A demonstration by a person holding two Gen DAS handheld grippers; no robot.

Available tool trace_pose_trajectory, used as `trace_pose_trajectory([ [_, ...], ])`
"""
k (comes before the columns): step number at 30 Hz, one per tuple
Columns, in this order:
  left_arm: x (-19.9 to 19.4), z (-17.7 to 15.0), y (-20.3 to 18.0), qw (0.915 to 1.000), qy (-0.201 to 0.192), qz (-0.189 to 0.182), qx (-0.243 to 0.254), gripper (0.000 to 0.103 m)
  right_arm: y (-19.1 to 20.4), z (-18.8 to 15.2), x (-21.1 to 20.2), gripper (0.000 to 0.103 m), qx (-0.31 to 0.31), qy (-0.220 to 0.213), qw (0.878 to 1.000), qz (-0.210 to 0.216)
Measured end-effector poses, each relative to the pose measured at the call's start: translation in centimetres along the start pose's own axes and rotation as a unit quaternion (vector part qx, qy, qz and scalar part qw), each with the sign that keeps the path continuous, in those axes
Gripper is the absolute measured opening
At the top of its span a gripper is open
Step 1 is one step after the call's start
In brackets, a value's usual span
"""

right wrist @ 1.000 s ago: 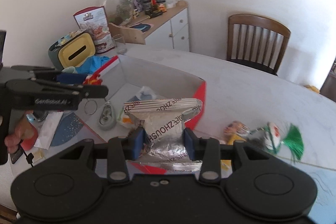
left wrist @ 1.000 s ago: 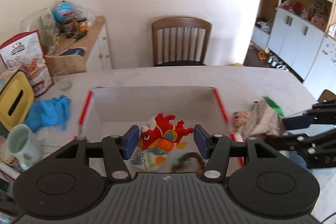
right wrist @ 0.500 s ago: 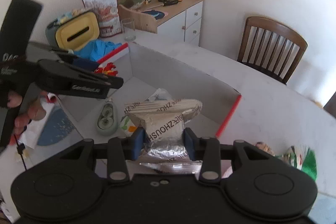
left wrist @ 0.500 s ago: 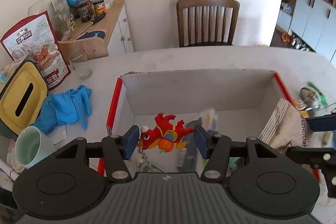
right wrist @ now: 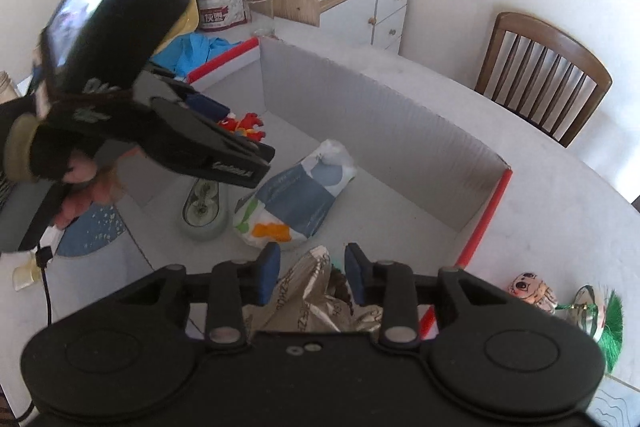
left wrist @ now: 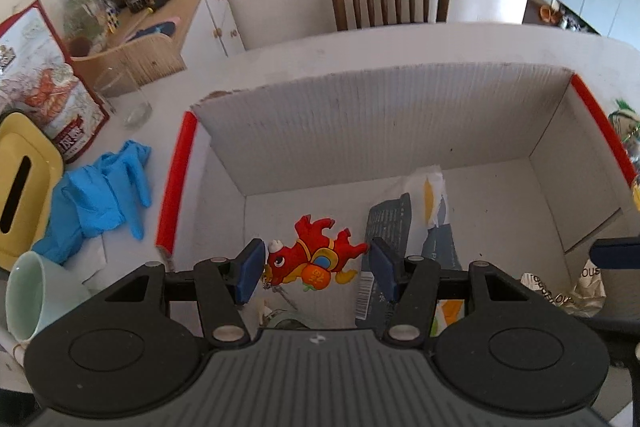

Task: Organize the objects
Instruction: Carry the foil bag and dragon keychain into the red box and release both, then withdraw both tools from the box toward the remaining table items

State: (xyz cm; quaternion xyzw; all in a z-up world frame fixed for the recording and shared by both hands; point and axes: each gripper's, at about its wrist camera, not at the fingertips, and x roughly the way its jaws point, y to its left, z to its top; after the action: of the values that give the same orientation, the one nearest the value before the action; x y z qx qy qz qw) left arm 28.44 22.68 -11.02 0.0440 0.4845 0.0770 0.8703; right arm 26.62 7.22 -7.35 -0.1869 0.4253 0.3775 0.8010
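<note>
Our left gripper (left wrist: 316,273) holds its blue pads wide apart over the white cardboard box (left wrist: 384,123), and the red dragon toy (left wrist: 316,259) shows between them, though we cannot tell if they touch it. Our right gripper (right wrist: 307,275) has its pads spread too, and the crinkly silver foil bag (right wrist: 312,301) sits loose between them at the near edge of the box. A blue and white packet (right wrist: 296,199) lies on the box floor, and a little pig-face charm (right wrist: 532,287) and a green tassel (right wrist: 610,319) wait outside on the white table (right wrist: 540,187).
</note>
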Motion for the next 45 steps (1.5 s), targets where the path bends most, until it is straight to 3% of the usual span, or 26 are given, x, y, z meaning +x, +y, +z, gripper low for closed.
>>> trace_pose_trajectory([
  [8,2.2,0.5,-0.6,0.9989,0.042,-0.014,0.014,0.057,-0.2,-0.3,-0.3,0.041,0.006,0.000,1.000,0.012],
  [15,2.2,0.4,-0.5,0.9986,0.051,-0.008,0.014,0.058,-0.1,-0.4,-0.7,0.049,0.010,-0.005,1.000,0.017],
  [18,1.9,0.3,-0.4,0.9988,0.048,-0.012,0.005,0.064,-0.1,-0.5,-0.9,0.051,0.014,-0.005,1.000,0.018],
  [28,-0.8,0.2,-0.2,0.9995,0.018,-0.016,-0.022,0.065,-0.1,-1.2,-2.1,0.058,0.024,-0.016,0.999,0.020],
  [45,-9.0,-0.9,-3.5,0.9974,-0.055,-0.045,-0.014,0.065,-1.3,-2.8,-7.6,0.072,0.049,-0.057,0.997,0.018],
])
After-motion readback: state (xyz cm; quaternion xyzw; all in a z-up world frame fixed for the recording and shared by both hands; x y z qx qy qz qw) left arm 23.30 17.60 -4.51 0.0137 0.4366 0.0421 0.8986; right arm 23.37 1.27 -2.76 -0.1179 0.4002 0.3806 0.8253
